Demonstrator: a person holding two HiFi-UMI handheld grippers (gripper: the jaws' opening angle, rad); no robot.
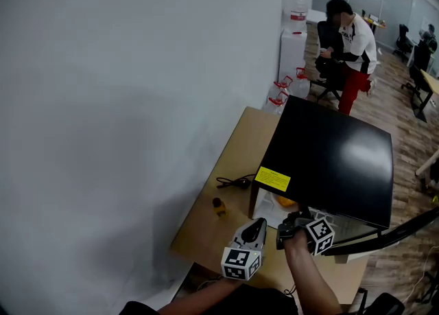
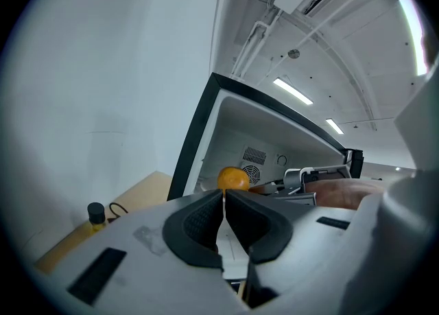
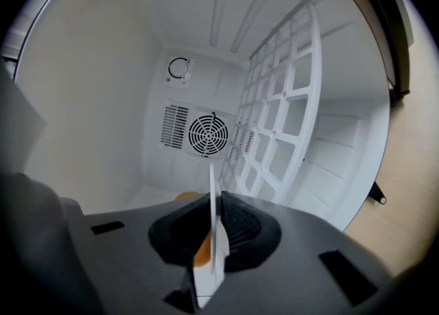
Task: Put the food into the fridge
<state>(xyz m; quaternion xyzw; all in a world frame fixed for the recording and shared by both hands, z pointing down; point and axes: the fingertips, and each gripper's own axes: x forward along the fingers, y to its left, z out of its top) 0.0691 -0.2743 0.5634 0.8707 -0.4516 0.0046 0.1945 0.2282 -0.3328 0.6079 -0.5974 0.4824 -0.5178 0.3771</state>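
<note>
Food, an orange (image 2: 233, 178), lies inside the open fridge (image 1: 329, 162) just beyond and below the right gripper (image 3: 216, 198), whose jaws pinch a thin white plate (image 3: 209, 276) edge-on, while the left gripper (image 2: 225, 195), jaws together and empty, hangs outside.

Head view: fridge (image 1: 329, 159) top hides its inside, only a sliver of the orange (image 1: 285, 202) shows. Door (image 1: 391, 235) runs off the right edge. Right gripper view: orange mostly behind the right gripper (image 3: 212, 202); thin white strip (image 3: 211, 176) between its jaws, can't tell what it is or whether it's pinched. Bottle (image 1: 218, 206) too small to identify.
</note>
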